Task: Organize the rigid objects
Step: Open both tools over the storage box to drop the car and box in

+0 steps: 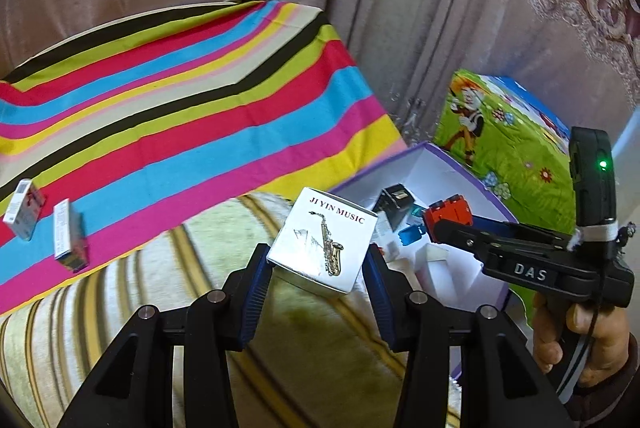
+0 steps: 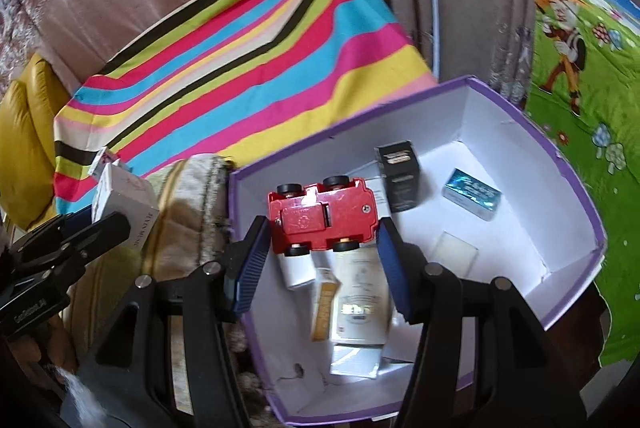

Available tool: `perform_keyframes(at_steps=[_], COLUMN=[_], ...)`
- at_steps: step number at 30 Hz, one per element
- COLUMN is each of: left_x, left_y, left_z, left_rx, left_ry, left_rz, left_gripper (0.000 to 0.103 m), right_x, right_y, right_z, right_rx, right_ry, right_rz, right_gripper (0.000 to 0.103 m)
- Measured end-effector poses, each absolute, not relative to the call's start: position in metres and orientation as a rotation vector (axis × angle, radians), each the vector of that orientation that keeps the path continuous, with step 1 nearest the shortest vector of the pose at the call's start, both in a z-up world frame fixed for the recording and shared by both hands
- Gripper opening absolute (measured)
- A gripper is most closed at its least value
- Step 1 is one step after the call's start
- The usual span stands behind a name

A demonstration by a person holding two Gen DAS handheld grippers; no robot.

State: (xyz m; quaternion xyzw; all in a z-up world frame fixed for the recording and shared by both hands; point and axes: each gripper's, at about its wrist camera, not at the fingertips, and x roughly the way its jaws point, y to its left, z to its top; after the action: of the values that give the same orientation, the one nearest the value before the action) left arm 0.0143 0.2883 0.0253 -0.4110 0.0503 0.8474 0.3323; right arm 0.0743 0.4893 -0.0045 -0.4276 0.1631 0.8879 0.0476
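My left gripper (image 1: 318,268) is shut on a white box with a saxophone picture (image 1: 322,244), carried above a striped sofa arm. That same saxophone box (image 2: 124,207) shows at the left of the right wrist view. My right gripper (image 2: 324,248) is shut on a red toy car (image 2: 324,216), turned underside up, over the open purple-rimmed white box (image 2: 568,187). In the left wrist view the red toy car (image 1: 446,218) hangs over the purple-rimmed box (image 1: 436,163). Inside lie a black box (image 2: 400,171), a shiny blue box (image 2: 472,197) and several cartons.
A striped cloth (image 1: 180,107) covers a surface at the left, with two small white boxes (image 1: 44,224) standing on it. A green cartoon mat (image 2: 580,87) lies to the right of the container. Curtains hang behind. A hand (image 1: 580,332) holds the right tool.
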Motion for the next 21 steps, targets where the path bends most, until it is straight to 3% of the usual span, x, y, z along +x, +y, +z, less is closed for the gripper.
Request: perform_keyframes(at_steps=[16, 21], left_x=[0.025, 0.025], left_y=[0.325, 0.327], left_z=[0.019, 0.017], left_rx=[-1.068, -1.089], left_ry=[0.192, 0.190], left_rz=[2.092, 2.079], left_gripper=[0.048, 0.060], right_x=[0.081, 0.079], right_y=[0.505, 0.505], right_z=[-0.002, -0.002], right_rx=[-1.257, -1.266], right_ry=[0.409, 0.423], right_rz=[2.600, 2.597], right_gripper=[0.058, 0.058])
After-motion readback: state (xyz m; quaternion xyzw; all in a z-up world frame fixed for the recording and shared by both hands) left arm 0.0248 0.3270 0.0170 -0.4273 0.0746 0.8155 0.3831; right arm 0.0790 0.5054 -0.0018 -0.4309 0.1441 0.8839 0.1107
